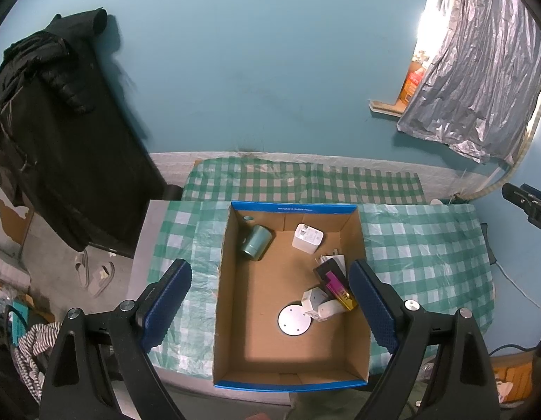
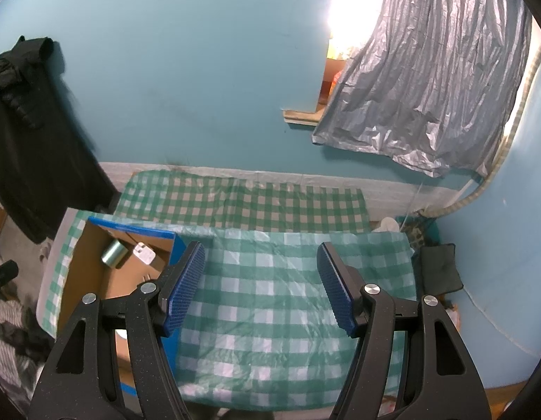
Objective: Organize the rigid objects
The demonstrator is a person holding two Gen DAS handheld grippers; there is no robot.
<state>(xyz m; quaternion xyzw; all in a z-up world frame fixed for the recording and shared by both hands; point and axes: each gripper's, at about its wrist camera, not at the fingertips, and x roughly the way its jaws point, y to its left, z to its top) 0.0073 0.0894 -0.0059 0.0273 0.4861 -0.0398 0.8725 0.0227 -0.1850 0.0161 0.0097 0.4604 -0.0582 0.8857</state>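
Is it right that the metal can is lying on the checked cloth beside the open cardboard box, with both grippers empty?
Not quite. The left wrist view shows the metal can lying inside the cardboard box, not on the checked cloth. Both the left gripper and right gripper are empty.

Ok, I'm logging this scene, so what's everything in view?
cardboard box: one, brown with blue rim, on the table
metal can: one, silvery, lying in box, far left
white charger: one, in box, far side
round metal disc: one, silver, box floor
pink and gold item: one, against box's right wall
checked cloth: green and white, over table
black jacket: hanging left
silver curtain: upper right
left gripper: open, above box
right gripper: open, above cloth
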